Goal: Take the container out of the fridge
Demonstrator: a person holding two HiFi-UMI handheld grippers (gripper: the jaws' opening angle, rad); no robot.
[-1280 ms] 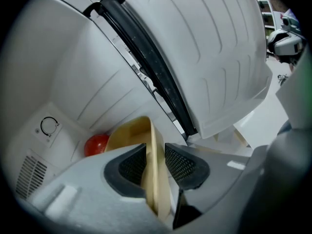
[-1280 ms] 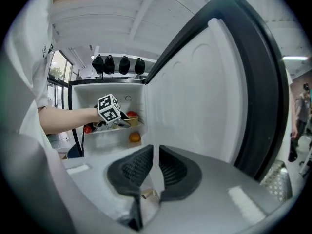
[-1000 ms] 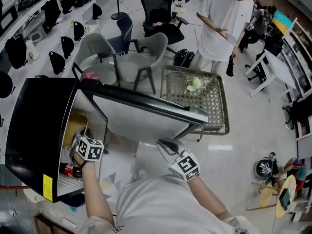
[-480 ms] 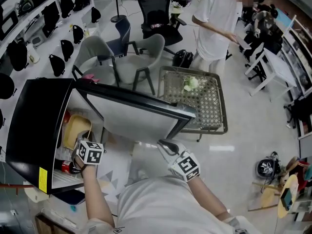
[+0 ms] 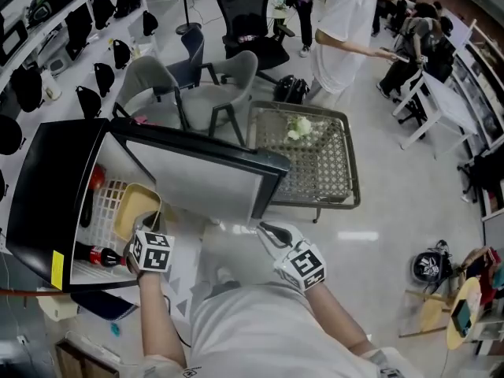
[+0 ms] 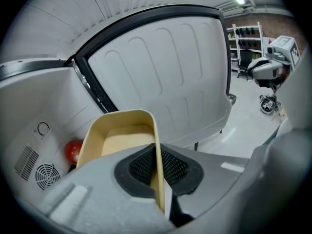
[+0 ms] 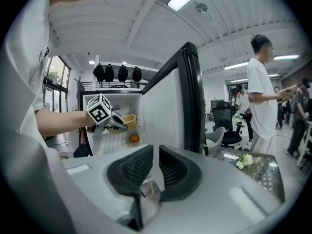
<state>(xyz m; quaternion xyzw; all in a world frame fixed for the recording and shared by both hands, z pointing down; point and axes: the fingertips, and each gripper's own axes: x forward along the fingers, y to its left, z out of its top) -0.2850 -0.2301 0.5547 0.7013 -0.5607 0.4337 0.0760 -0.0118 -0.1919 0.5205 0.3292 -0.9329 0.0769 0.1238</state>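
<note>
A pale yellow container [image 5: 134, 210] lies on the white wire shelf [image 5: 101, 220] inside the open black mini fridge [image 5: 46, 181]. My left gripper [image 5: 145, 227] reaches into the fridge, and its jaws are closing on the container's near wall. In the left gripper view the dark pads [image 6: 175, 165] press on both sides of the container [image 6: 122, 139] rim. From the right gripper view the left gripper [image 7: 120, 126] and the container [image 7: 128, 120] show at the fridge mouth. My right gripper [image 5: 270, 231] hangs shut and empty in front of the fridge door [image 5: 201, 172].
A red round fruit [image 6: 73, 150] sits at the fridge's back; a cola bottle [image 5: 100, 256] lies on the lower shelf, and an orange fruit [image 7: 133, 138] is below the container. Beyond the door stand a wire table [image 5: 331, 172], grey chairs [image 5: 232, 85] and a person [image 5: 342, 30].
The view has tilted, so more of the fridge's inside shows. My left gripper has come down to the container's near wall and closed on it. The right gripper has hardly moved.
</note>
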